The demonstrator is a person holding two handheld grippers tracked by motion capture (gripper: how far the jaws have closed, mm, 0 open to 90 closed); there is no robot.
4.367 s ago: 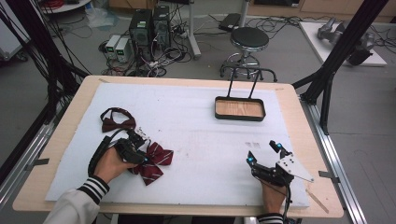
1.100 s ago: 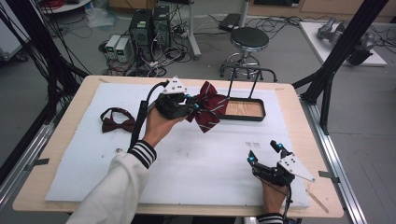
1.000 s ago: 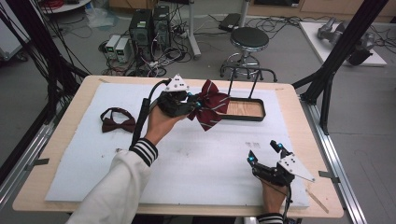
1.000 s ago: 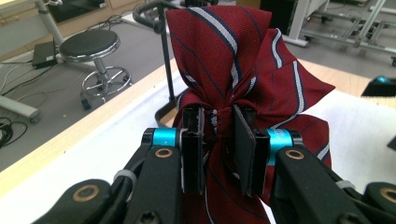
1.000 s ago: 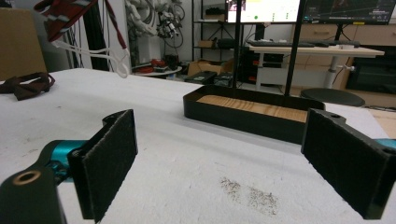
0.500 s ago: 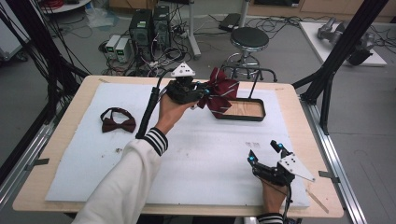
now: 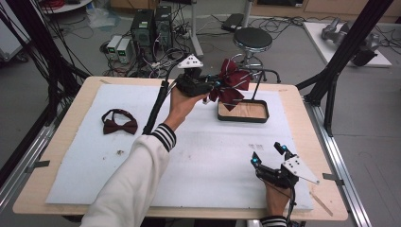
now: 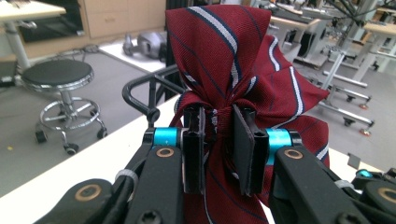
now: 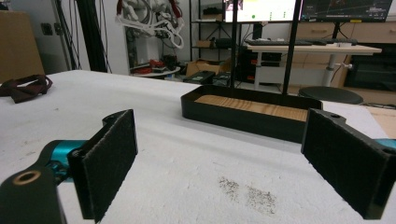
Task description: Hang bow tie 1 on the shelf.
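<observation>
left gripper [image 7: 211,87]: your jaws are clamped on the knot of the striped bow tie [image 7: 231,82]; close-up from the left gripper view [image 8: 219,140] shows the pads pinching the knot from both sides, cloth fanning above and hanging below.
striped bow tie: dark red with white and navy stripes, lifted off the tabletop [image 7: 85,94], held over the far-left corner of the tray [image 7: 243,112], beside the tray's upright black handle [image 7: 257,82].
tray: black rim, wood floor, at the far side of the white mat [image 7: 203,146], right of centre; right gripper view has it straight ahead [image 9: 243,114].
right gripper [image 7: 268,155]: your jaws stand wide apart, nothing between them; it sits low over the mat at the near right, well apart from the tray. Right gripper view [image 9: 219,163] shows bare mat between the pads, with a dark speckled patch [image 9: 247,193] on it.
second bow tie [image 7: 119,123]: plain dark red, flat on the mat at the left, well apart from both grippers; it shows at far left in the right gripper view [image 9: 23,87].
left arm: your sleeve [image 7: 130,189] is white with a striped cuff, reaching across the mat.
stool [image 7: 252,40]: on the floor beyond the tabletop.
</observation>
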